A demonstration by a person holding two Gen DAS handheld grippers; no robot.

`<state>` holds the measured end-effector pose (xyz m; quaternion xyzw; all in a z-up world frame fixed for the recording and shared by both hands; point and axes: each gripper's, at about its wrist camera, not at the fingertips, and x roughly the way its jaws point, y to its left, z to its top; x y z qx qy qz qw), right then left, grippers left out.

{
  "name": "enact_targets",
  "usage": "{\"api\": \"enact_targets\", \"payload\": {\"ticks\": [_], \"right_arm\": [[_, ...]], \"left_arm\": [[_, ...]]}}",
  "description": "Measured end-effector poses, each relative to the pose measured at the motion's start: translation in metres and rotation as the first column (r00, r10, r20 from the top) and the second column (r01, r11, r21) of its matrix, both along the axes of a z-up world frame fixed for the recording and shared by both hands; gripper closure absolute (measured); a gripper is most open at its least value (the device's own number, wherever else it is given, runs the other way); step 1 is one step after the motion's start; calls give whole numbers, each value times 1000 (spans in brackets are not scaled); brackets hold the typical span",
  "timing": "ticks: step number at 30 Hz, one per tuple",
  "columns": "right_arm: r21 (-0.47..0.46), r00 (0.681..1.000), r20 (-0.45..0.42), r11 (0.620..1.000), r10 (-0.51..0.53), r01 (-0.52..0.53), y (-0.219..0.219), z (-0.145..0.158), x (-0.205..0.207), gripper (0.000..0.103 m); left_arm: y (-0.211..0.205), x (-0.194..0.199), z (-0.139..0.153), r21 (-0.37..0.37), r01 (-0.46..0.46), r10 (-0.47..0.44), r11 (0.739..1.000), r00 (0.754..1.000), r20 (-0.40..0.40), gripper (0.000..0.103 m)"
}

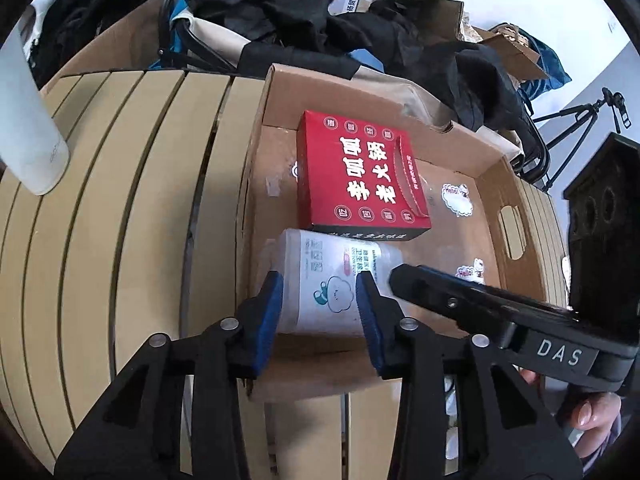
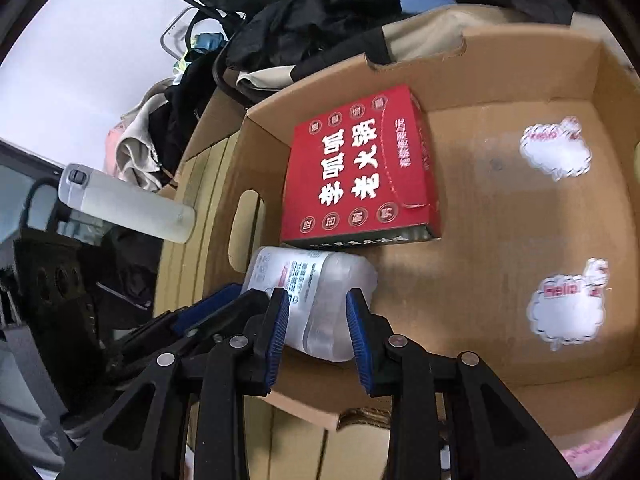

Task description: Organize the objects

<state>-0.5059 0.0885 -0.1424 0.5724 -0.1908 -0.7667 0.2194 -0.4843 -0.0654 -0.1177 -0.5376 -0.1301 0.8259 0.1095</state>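
A white wet-wipes pack [image 1: 328,280] lies in an open cardboard box [image 1: 460,140], against the near side of a red hotpot box [image 1: 356,172]. My left gripper [image 1: 318,300] has its blue pads on both sides of the pack. My right gripper [image 2: 316,316] also has its pads on both sides of the pack [image 2: 316,292], from the other end; its black body [image 1: 480,308] shows in the left wrist view. The red box [image 2: 360,168] lies flat in the box's far left part. Both grippers appear closed on the pack.
The cardboard box [image 2: 500,80] has cloud stickers [image 2: 560,312] on its floor and stands on a tan slatted table [image 1: 120,220]. A white bottle [image 1: 28,128] stands on the table to the left. Dark clothes and bags [image 1: 300,12] are piled behind the box.
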Motion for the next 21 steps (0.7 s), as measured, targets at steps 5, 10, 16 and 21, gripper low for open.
{"api": "enact_targets", "payload": {"ticks": [5,10,16,21], "right_arm": [[154,992,-128,988,19,1,8,40,13,40],[208,969,-246,978,20,32,33,92,34,19],[341,946,-322,936,32,84,64,144,70,19],[362,937,-348,927,37,98,79,168,104,19]], "left_arm": [[1,14,40,-9,6,-7,1000,996,-86,43],[8,32,94,-73,-2,-8,997,989,-145,17],[16,70,136,-144,-10,-24,989,972,-233,9],[20,102,150,-166,-16,-29,986,964,-265,8]]}}
